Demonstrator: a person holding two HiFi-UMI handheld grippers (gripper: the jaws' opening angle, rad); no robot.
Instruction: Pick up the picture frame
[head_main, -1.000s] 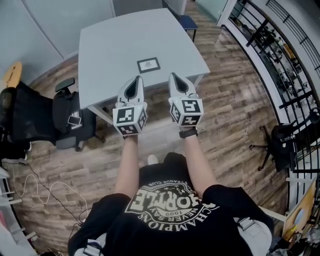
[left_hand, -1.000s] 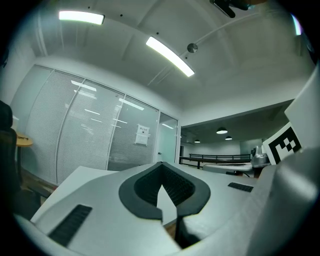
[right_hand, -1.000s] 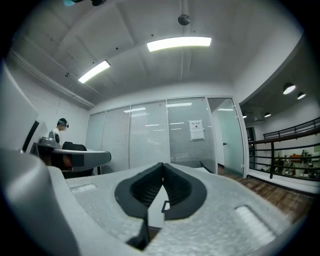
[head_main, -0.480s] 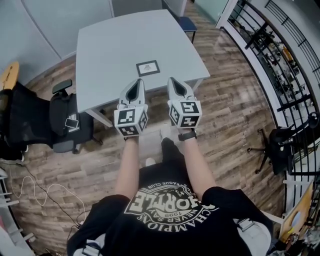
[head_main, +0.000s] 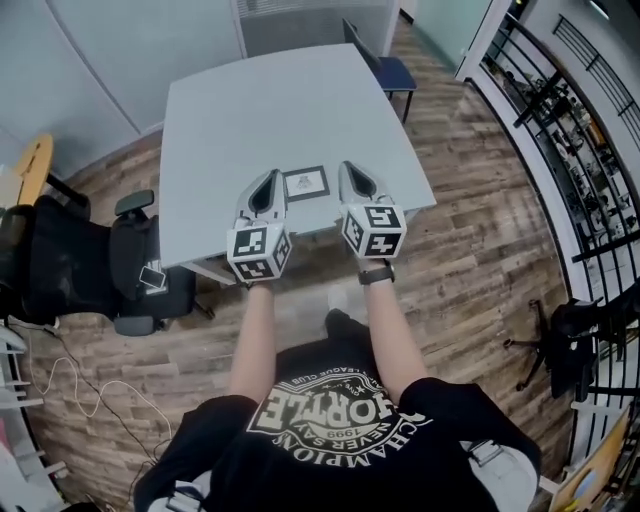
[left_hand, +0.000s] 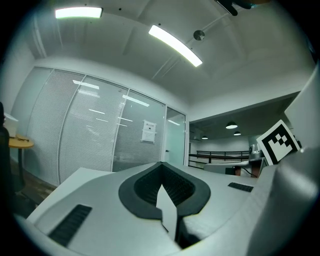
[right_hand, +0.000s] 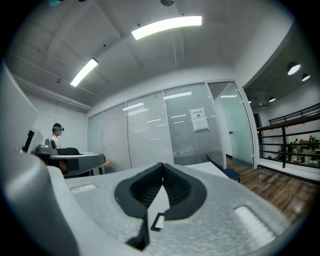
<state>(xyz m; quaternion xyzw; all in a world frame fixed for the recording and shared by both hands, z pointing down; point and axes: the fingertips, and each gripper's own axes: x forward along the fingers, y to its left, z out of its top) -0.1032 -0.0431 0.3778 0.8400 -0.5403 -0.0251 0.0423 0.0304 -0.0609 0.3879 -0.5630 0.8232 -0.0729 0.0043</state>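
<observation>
Here the frame (head_main: 306, 182) lies flat by the desk's (head_main: 230, 110) near edge, between the left gripper (head_main: 272, 180) and right gripper (head_main: 349, 172), both with jaws closed tight, empty, over that edge.

table (head_main: 262, 105) open round picture frame (head_main: 306, 182); office chair (head_main: 135, 262) beside it.

Pale grey table (head_main: 260, 110), black picture frame (head_main: 305, 183), floor (head_main: 470, 235) — brown wood-grain

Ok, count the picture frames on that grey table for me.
1. A small, dark-rimmed rectangular picture frame lies flat near the front edge of the pale grey square table. No other frame shows on the tabletop.
</observation>
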